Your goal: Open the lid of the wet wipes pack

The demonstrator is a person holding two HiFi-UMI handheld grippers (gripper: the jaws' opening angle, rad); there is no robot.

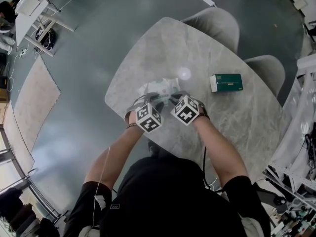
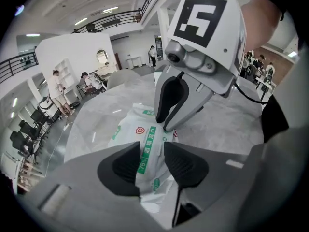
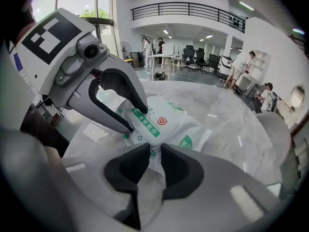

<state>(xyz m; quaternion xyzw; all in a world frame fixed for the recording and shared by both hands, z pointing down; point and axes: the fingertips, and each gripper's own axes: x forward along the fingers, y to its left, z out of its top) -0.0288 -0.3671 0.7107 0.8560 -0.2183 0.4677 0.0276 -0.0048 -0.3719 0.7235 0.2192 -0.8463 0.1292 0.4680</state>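
While you look down from the head view, the wipes pack (image 1: 159, 87) lies flat on the left half of the table (image 1: 197, 48), close to the edge nearest you. Your left gripper (image 1: 151, 102) and right gripper (image 1: 175, 99) meet over it, side by side, both tilted steeply down. A green box (image 1: 226, 82) sits well apart, toward the table's right edge, and two chairs (image 1: 217, 23) stand along the far edge.

Seen from the left gripper view, your left gripper (image 2: 150, 154) has its jaws apart. The pack (image 2: 130, 129) runs through the gap, its green printed strip showing between the pads, which do not clamp it. Opposite, the right gripper (image 2: 166, 127) comes to a closed point on the pack's far side.

From the right gripper view, your right gripper (image 3: 154, 159) has its jaws drawn almost together, pinching the thin white end of the pack (image 3: 174, 124) between the pads. Across from it, the left gripper (image 3: 137, 121) rests both spread tips on the pack's top, one on each side of the green strip, with the wrapper bulging beside the upper finger (image 3: 126, 88).
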